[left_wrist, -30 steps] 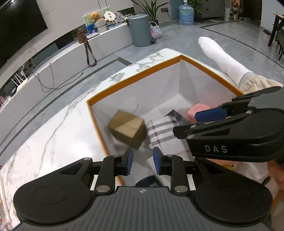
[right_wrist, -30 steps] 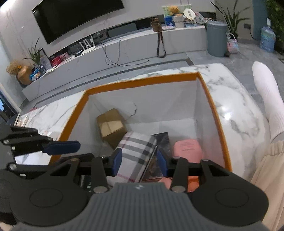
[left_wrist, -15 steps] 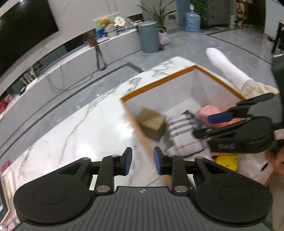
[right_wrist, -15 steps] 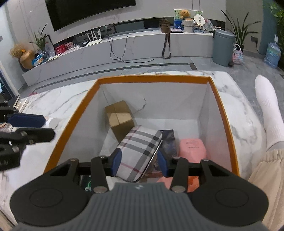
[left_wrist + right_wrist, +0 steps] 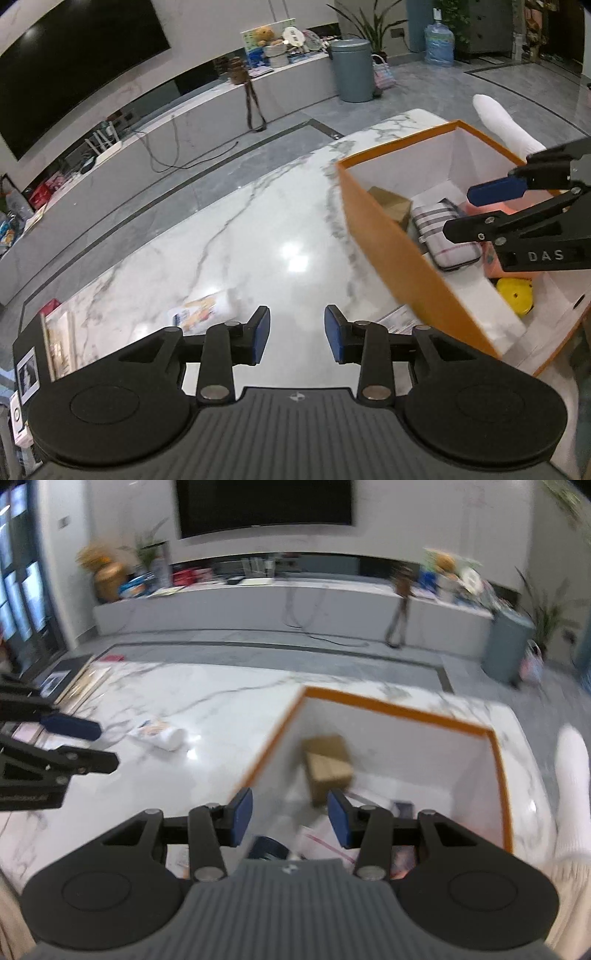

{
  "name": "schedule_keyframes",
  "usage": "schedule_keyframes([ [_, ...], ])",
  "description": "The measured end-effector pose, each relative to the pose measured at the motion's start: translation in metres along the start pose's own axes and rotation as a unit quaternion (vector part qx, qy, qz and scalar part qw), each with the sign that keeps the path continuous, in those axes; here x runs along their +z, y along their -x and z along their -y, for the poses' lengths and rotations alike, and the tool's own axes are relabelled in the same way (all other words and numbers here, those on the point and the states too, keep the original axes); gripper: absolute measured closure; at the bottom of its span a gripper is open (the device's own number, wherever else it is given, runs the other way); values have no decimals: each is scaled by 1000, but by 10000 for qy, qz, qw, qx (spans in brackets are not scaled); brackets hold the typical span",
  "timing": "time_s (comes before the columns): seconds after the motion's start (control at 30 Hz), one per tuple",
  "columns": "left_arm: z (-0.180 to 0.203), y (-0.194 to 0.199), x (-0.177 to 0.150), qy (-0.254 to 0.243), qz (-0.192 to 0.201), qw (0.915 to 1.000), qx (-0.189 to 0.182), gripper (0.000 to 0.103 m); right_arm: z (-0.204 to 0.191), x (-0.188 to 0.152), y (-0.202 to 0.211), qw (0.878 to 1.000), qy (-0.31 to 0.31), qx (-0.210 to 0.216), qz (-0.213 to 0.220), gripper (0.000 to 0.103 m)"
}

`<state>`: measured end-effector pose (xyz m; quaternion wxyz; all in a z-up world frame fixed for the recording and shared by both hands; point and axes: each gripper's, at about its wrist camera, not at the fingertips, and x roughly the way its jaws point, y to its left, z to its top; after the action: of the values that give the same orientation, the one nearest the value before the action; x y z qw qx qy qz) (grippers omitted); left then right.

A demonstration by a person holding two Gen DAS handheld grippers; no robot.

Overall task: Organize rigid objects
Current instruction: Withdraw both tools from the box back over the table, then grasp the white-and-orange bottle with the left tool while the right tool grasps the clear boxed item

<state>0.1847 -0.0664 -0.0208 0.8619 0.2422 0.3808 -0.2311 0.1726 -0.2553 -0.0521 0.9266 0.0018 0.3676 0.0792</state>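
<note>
An orange-rimmed white box (image 5: 391,236) stands on the marble table (image 5: 229,236). Inside lie a brown carton (image 5: 391,206), a plaid case (image 5: 443,236), a pink item (image 5: 498,266) and a yellow item (image 5: 515,293). My left gripper (image 5: 297,334) is open and empty above the table, left of the box. A small white packet (image 5: 199,312) lies just ahead of it. My right gripper (image 5: 290,819) is open and empty over the box's left rim (image 5: 273,734); the carton (image 5: 327,764) and the packet (image 5: 159,734) show there too.
Flat framed pieces (image 5: 55,343) lie at the table's left end. A paper sheet (image 5: 399,323) lies by the box's near corner. A white-socked foot (image 5: 502,125) rests beyond the box. A long TV bench (image 5: 280,605) and a grey bin (image 5: 351,70) stand across the floor.
Both grippers have swung left, away from the box's inside. The left one now looks at the bare table and the packet. Both stay open.
</note>
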Motion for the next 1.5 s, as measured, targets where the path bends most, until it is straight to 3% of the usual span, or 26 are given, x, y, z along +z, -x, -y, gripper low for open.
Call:
schedule_keyframes([
  [0.2, -33, 9, -23, 243, -49, 9995, 189, 59, -44, 11, -5, 9957, 876, 312, -28, 57],
  [0.37, -57, 8, -44, 452, -133, 9985, 291, 56, -70, 14, -27, 9863, 1476, 537, -507, 57],
  [0.47, -63, 7, -54, 491, -156, 9983, 259, 52, -84, 13, -46, 9735, 1987, 561, -983, 52],
  [0.6, -64, 3, -64, 429, -177, 9988, 129, 52, -102, 8, -70, 9472, 2748, 632, -1525, 51],
  [0.7, -62, -2, -71, 360, -176, 9992, 26, 52, -110, 3, -85, 9180, 3374, 733, -1953, 42],
  [0.87, -60, -11, -75, 351, -169, 9991, -171, 46, -118, -8, -103, 8662, 4271, 735, -2487, 37],
  [1.03, -60, -23, -78, 332, -200, 9988, -307, 39, -120, -13, -119, 8357, 4632, 814, -2834, 36],
  [1.17, -63, -33, -82, 354, -198, 9984, -384, 32, -121, -14, -134, 8241, 4708, 909, -3015, 38],
  [1.27, -68, -42, -84, 384, -245, 9983, -355, 28, -123, -15, -143, 8161, 4735, 950, -3174, 49],
  [1.33, -72, -48, -82, 332, -247, 9986, -322, 25, -123, -13, -146, 8141, 4723, 1038, -3217, 51],
  [1.4, -75, -54, -79, 211, -176, 9994, -205, 19, -123, -7, -149, 8202, 4630, 1077, -3182, 52],
  [1.5, -80, -67, -73, -86, 18, 10000, 0, 17, -121, 6, -159, 8383, 4398, 1030, -3052, 52],
])
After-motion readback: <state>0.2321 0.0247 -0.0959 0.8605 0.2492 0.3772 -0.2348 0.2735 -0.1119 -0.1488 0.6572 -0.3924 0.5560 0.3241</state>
